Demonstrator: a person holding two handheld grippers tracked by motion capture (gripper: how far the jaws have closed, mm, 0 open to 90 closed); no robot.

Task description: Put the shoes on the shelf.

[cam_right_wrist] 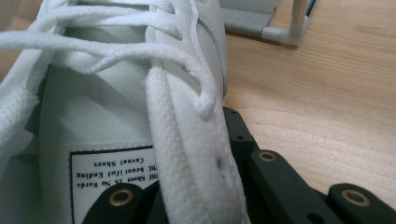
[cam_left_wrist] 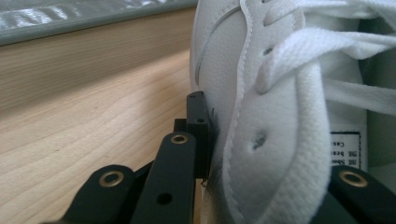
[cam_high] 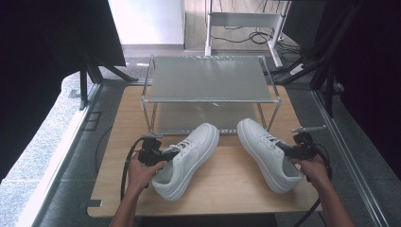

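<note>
Light wooden counter [cam_high: 222, 184] w/ a two-tier metal-frame rack [cam_high: 210, 78] at the back. Two white lace-up sneakers in front: left sneaker [cam_high: 189, 158], right sneaker [cam_high: 267, 153]. Left claw [cam_high: 168, 153] pinching left sneaker's side wall; right claw [cam_high: 283, 149] pinching right sneaker's.

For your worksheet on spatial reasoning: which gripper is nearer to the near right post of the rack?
Right. The right gripper grips the right shoe, just in front of that post; the left gripper grips the left shoe, across the table.
</note>
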